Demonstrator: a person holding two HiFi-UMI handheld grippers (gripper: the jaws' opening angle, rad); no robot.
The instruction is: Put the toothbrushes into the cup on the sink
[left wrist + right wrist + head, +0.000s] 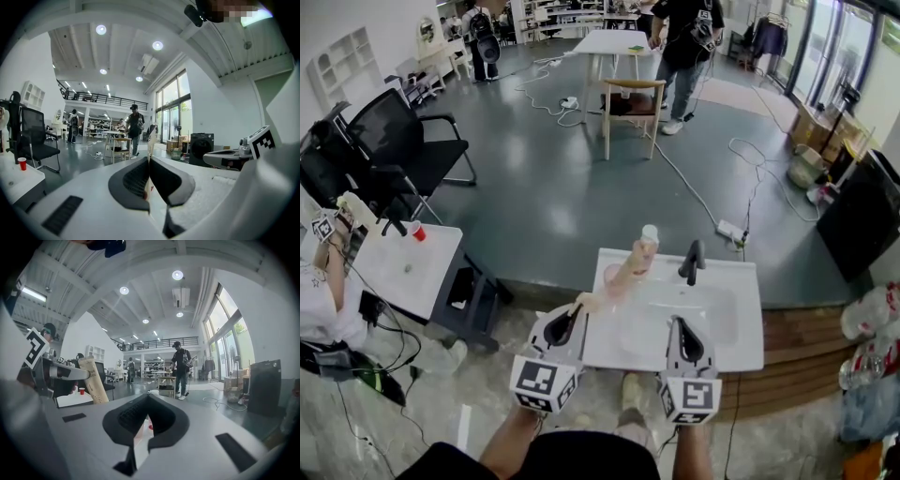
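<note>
Beige toothbrush pack [626, 269] is pinched in my left gripper [149, 158], the jaws tight on its thin edge. The pack slants up and away over the back left part of the white sink [741, 319]. My right gripper [147, 398] has its jaws pressed together, just beside the left one at the sink's front edge. Ahead stands the dark faucet [692, 261], and beyond it a wooden chair [630, 103].

Open basin [727, 311]; faucet [692, 262] (rear rim)

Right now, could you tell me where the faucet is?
Head view: the faucet stands at the back of the sink, right of the beige packet in the left gripper.
</note>
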